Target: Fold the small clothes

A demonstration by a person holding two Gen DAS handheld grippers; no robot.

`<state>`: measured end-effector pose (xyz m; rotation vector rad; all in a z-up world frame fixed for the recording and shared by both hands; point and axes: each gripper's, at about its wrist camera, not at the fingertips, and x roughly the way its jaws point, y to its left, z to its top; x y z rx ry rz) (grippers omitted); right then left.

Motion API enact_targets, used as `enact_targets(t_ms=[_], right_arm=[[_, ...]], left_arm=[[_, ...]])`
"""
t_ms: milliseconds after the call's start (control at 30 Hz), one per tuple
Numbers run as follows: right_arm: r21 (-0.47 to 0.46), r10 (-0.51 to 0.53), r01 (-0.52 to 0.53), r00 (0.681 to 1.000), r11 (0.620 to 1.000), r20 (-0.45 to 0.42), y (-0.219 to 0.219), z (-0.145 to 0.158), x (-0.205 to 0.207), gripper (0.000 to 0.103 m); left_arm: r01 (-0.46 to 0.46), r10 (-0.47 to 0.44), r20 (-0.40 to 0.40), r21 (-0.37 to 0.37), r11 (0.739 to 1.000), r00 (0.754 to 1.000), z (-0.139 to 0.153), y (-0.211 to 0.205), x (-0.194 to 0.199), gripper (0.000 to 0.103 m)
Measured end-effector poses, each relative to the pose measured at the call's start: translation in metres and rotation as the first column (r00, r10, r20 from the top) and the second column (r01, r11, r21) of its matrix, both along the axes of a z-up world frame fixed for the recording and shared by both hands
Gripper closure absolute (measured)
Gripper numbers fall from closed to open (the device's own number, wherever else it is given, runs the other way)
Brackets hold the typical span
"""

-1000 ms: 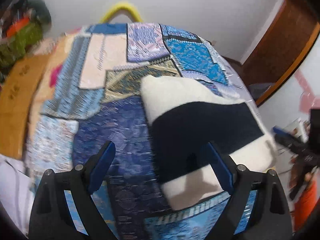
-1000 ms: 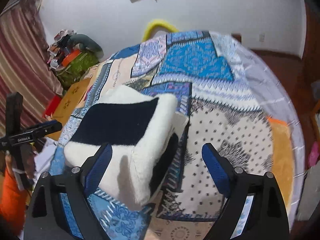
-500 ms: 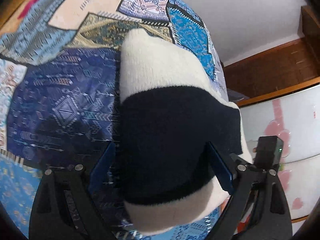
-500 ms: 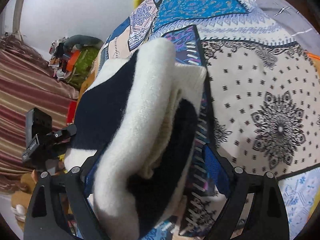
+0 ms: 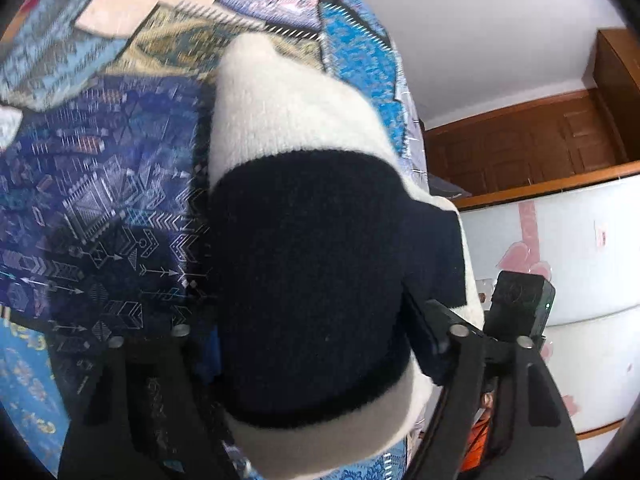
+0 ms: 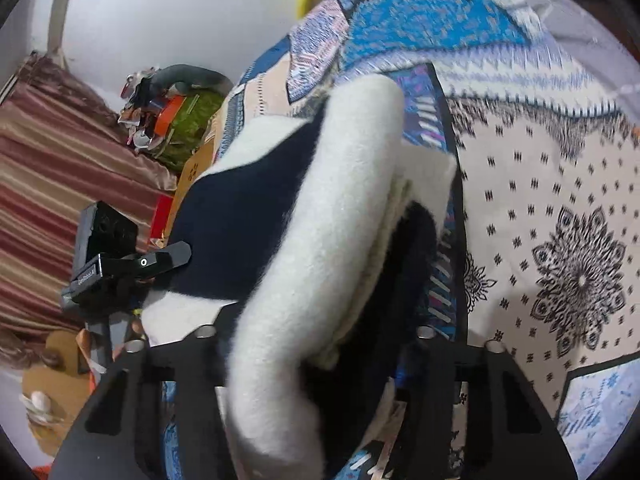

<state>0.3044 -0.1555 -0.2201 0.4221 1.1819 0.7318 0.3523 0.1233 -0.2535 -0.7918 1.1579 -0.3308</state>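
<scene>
Closest to me, both tongs have just been closing onto the same folded garment, a thick knit sweater (image 5: 304,272) in cream with a broad navy band, which lies on the bed near its front edge. The left tongs (image 5: 312,344) straddle the navy end of the bundle, their blue pads pressed against its sides, so they are clenched on the sweater. The right tongs (image 6: 316,344) have come in at the open side of the fold, where the stacked cream and navy layers show edge-on, and they pinch those layers between their jaws. From each side the other tool can be seen just beyond the bundle, a black block with a small lens. Under and around the garment spreads the patchwork bedspread (image 6: 560,208), dark blue with arrow and diamond prints to the left of the sweater, cream with black medallions to its right, bright blue panels farther up. Beyond the bed stand a white wall (image 5: 480,40) and a brown wooden door (image 5: 532,148) on one side, and on the other a striped curtain (image 6: 60,152) and a heap of clutter (image 6: 172,108).
</scene>
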Motion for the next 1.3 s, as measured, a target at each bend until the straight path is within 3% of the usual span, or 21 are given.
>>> enact_targets(t_ms=[300,467,633,867,1100,1300], right_arm=[[0.005,0.012,-0.013,0.988,1.0,0.152,0.008,0.056,-0.014,0.062],[0.017,0.034,-0.04,0.965,0.999,0.262,0.026,0.098,-0.024,0.062],[0.007,0.06,-0.066,0.948,0.998,0.313,0.053,0.117,-0.032,0.062],[-0.026,0.112,-0.109,0.958,0.994,0.262,0.091,0.099,-0.038,0.062],[-0.075,0.134,-0.125,0.98,0.989,0.144,0.11,0.049,-0.032,0.062],[-0.113,0.134,-0.127,0.989,0.985,0.058,0.106,0.014,-0.028,0.06]], left_arm=[[0.02,-0.051,0.208,0.146,0.989,0.977,0.091,-0.006,-0.029,0.034],[-0.008,-0.036,0.291,0.151,0.989,0.956,0.132,0.015,-0.055,0.034],[-0.045,-0.005,0.316,0.15,0.988,0.949,0.148,0.037,-0.078,0.034],[-0.069,0.03,0.247,0.151,0.986,0.968,0.125,0.068,-0.097,0.034],[-0.064,0.055,0.094,0.098,0.993,0.994,0.058,0.088,-0.098,0.034],[-0.047,0.048,-0.007,0.061,0.997,0.999,0.004,0.087,-0.09,0.032]])
